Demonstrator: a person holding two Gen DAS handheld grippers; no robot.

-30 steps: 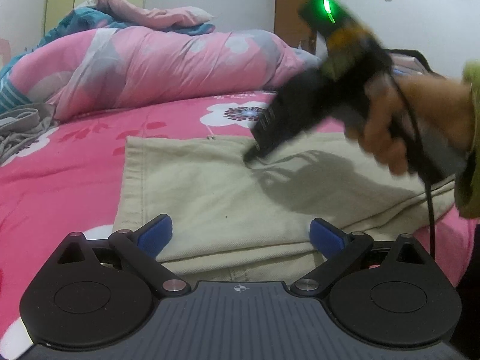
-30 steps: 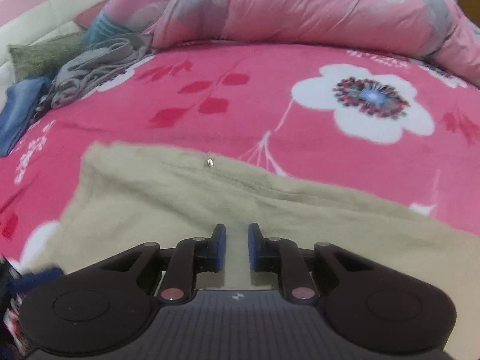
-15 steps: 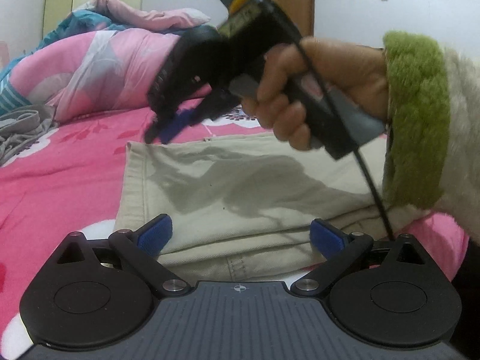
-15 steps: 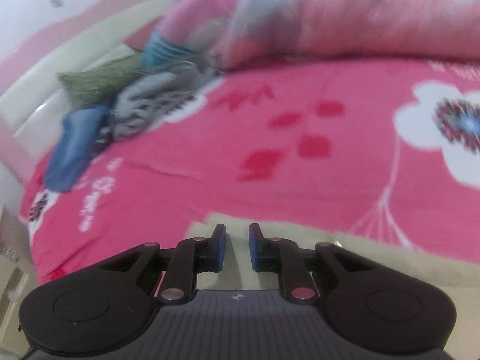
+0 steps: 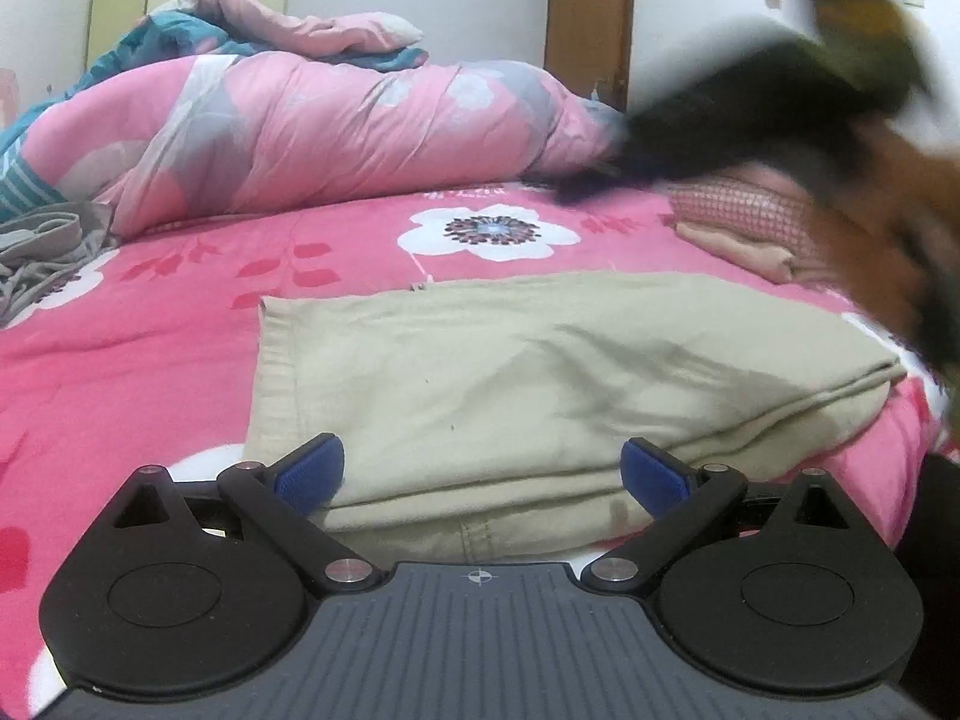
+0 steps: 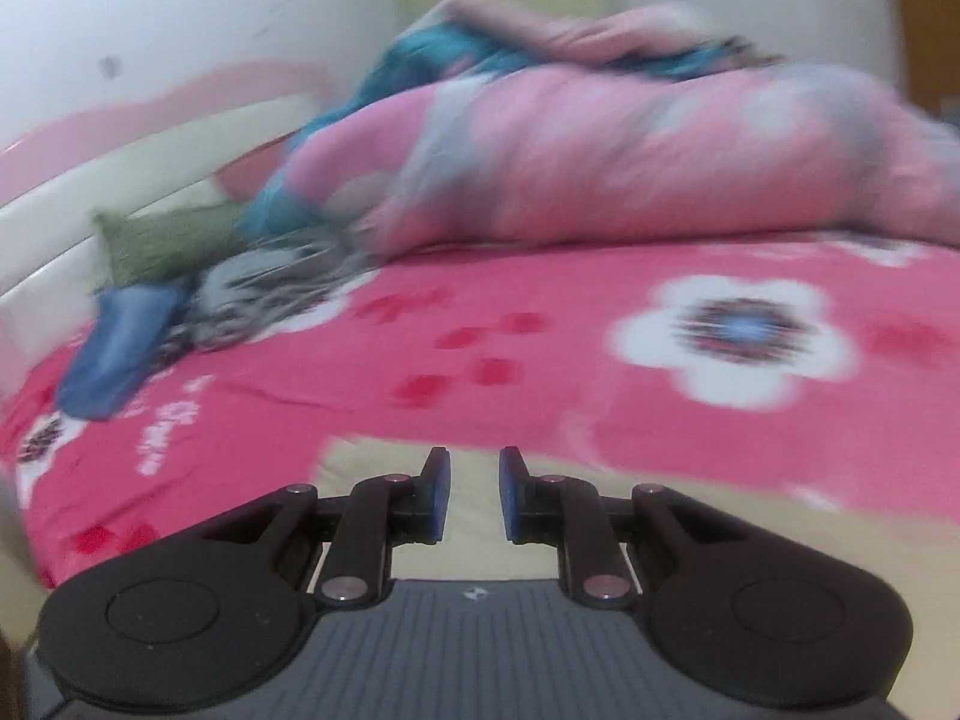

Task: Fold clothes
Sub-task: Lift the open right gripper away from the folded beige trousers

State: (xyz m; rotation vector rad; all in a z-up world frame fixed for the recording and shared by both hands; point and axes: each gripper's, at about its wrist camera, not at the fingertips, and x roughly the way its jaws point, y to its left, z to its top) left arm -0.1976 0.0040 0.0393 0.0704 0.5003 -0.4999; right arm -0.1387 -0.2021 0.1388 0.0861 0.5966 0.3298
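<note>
One folded beige garment (image 5: 540,372) on a pink floral bedsheet (image 5: 150,348), left gripper (image 5: 480,471) wide and empty, right gripper (image 6: 474,495) narrow, empty, one rumpled duvet (image 5: 360,138) far, folded pink clothes (image 5: 744,246) far right

No text can be made out with certainty. The pink bed sheet (image 6: 360,396) carries white lettering near its left edge in the right wrist view, but blur leaves it unreadable. A second line of white lettering sits on the sheet above the large flower (image 5: 480,231) in the left wrist view, too small to read. No labels, brands or numbers show elsewhere.
</note>
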